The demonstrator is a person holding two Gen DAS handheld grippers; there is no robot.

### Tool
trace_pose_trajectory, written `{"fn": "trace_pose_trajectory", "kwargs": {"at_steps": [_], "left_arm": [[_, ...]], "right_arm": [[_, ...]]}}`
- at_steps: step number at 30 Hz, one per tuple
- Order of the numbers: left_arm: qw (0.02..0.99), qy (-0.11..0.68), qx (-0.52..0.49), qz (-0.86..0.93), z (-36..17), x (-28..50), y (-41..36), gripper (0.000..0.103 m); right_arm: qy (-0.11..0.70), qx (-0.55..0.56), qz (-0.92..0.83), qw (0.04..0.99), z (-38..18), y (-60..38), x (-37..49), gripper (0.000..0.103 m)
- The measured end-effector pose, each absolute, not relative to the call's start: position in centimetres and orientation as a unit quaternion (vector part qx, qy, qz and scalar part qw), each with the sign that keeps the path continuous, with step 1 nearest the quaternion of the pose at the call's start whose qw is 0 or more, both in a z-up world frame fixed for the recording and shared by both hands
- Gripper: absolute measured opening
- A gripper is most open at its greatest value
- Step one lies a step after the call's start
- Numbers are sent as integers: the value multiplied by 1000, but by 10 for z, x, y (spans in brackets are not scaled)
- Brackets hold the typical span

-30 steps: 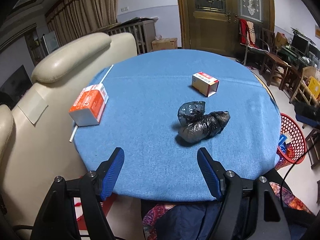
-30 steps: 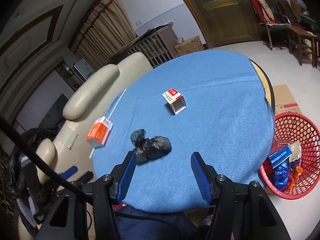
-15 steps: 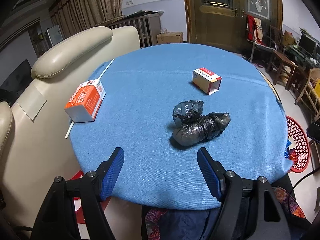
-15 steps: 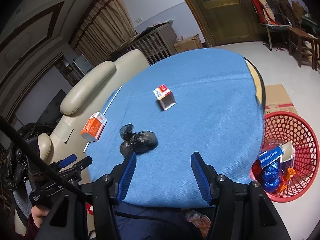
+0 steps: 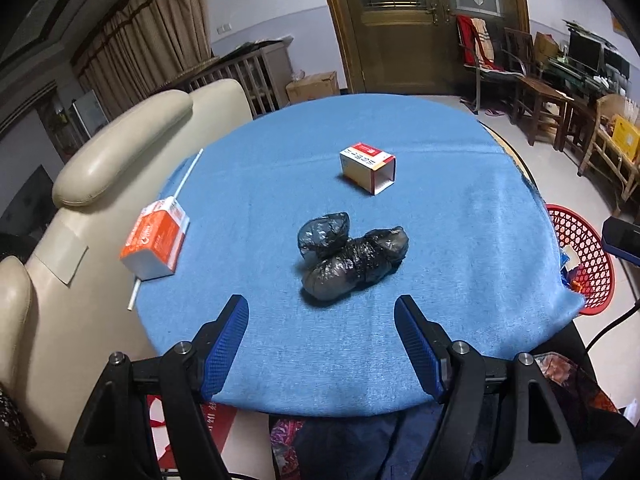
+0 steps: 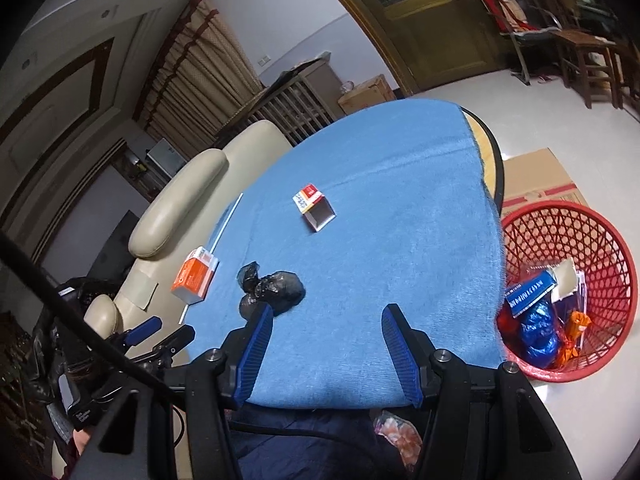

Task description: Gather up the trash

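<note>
Both my grippers have drifted sideways along the surface's (image 5: 400, 360) near edge. Left fingers (image 5: 228, 332) and right fingers (image 6: 256, 344) spread, empty; the black bag (image 5: 352, 256) lies mid-surface.

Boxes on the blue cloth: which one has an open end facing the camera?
The small red-and-white box near the table's middle; its hollow end shows. The orange carton at the left edge is closed, with a straw beside it.

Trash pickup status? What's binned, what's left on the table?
Done: some trash already in the red basket. In hand: nothing; left gripper and right gripper are both open. Left on the table: black bag, orange carton, open box, straw.
</note>
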State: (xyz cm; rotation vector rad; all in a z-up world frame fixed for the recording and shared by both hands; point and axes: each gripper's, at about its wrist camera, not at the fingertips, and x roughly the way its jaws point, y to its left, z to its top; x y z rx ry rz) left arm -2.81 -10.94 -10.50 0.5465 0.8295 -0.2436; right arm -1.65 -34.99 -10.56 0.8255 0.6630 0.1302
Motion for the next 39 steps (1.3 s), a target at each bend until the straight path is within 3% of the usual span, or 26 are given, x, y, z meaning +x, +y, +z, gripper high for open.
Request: {"fn": "trace_pose_trajectory", "kwargs": {"at_steps": [39], "left_arm": [[847,439,285,-90,-120,-30,-133,76]], "right_arm": [[285,446,72,845,-133,-382,-31,61]]}}
